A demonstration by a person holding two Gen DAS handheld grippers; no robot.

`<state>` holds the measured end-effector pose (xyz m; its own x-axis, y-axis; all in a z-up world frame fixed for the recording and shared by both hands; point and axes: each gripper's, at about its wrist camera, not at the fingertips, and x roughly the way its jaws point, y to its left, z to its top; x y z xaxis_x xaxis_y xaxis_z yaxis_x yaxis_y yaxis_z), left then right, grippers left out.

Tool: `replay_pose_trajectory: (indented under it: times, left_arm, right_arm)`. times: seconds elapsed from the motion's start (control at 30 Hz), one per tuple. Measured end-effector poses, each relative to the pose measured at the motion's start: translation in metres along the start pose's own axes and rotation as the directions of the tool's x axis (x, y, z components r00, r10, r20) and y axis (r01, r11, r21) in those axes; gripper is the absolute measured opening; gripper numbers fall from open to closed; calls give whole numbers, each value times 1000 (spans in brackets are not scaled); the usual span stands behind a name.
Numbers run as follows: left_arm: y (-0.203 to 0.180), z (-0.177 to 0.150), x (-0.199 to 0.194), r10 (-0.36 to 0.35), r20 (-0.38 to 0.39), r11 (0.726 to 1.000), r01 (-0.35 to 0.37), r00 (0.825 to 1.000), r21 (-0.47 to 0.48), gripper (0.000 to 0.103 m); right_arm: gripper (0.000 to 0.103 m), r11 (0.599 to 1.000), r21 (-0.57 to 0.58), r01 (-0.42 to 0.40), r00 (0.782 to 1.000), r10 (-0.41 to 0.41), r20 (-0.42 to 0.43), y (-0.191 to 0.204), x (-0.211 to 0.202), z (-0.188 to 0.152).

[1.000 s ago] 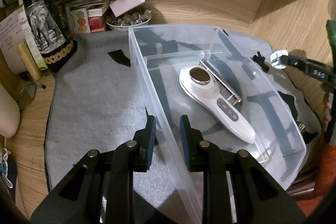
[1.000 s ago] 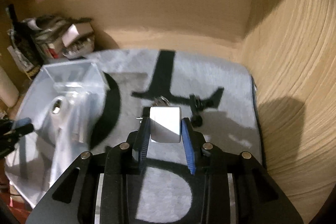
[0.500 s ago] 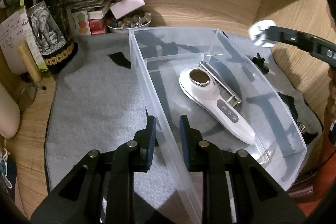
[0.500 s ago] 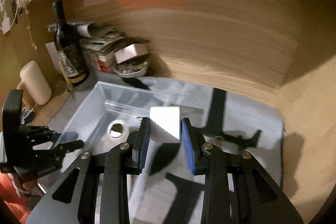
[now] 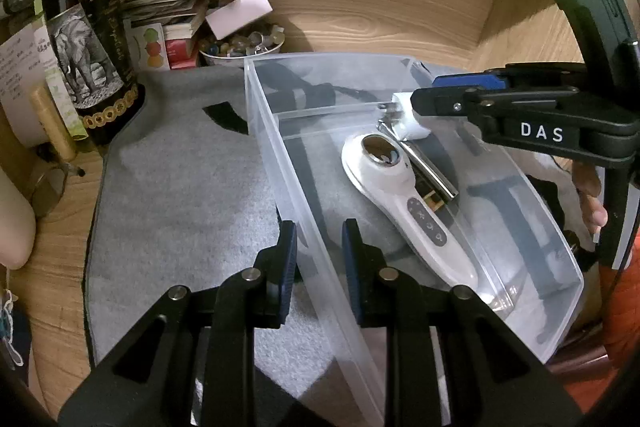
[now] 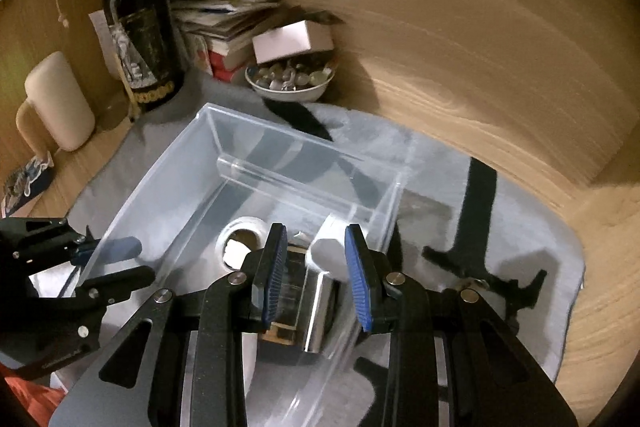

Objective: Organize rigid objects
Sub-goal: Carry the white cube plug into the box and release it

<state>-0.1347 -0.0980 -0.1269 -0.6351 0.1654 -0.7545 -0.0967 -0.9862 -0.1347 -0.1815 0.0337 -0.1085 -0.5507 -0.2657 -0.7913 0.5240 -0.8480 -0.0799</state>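
A clear plastic bin (image 5: 276, 163) sits on a grey mat. In it lie a white handheld device (image 5: 404, 199) and a metal bar (image 5: 430, 167). My left gripper (image 5: 318, 255) is shut on the bin's left wall. My right gripper (image 6: 316, 275) hovers over the bin with its jaws apart. A white plug adapter (image 6: 330, 251) sits loose between them and leans toward the right finger. It also shows in the left wrist view (image 5: 404, 119), just below the right gripper's tips (image 5: 416, 99).
A dark wine bottle (image 5: 86, 39), stacked papers and a bowl of stones (image 5: 240, 47) stand at the back left. A black clip (image 6: 480, 267) lies on the mat (image 5: 180, 187) right of the bin. Wooden walls enclose the back and right.
My right gripper carried the white adapter from the mat over the bin, lowered, and opened its jaws. My left gripper stayed clamped on the bin wall.
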Motion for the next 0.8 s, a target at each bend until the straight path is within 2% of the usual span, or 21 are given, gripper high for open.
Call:
replay_pose_trajectory:
  times: [0.13, 0.2, 0.3, 0.5, 0.6, 0.73, 0.8]
  left_arm:
    - [-1, 0, 0, 0, 0, 1000, 0, 1000, -1, 23]
    - [-1, 0, 0, 2, 0, 1000, -2, 1000, 0, 23]
    - [0, 0, 0, 1, 0, 1000, -1, 1000, -2, 23]
    - [-2, 0, -1, 7, -3, 1000, -7, 1000, 1, 23]
    - [-3, 0, -1, 10, -5, 1000, -10, 1000, 1, 23]
    - [-3, -1, -2, 11, -6, 1000, -11, 1000, -1, 23]
    - [-3, -1, -2, 11, -6, 1000, -11, 1000, -3, 23]
  right_arm:
    - [30, 1000, -6, 1, 1000, -1, 18, 1, -11, -2]
    - [39, 1000, -5, 17, 999, -17, 42, 1, -19, -2]
    - [48, 998, -1, 65, 994, -65, 87, -4, -34, -6]
    - [58, 984, 82, 158, 979, -167, 119, -36, -58, -20]
    - [64, 969, 137, 204, 968, -220, 117, -57, -65, -31]
    - [65, 941, 204, 270, 954, -289, 73, -85, -64, -46]
    - [65, 932, 232, 278, 955, -295, 39, -97, -58, -52]
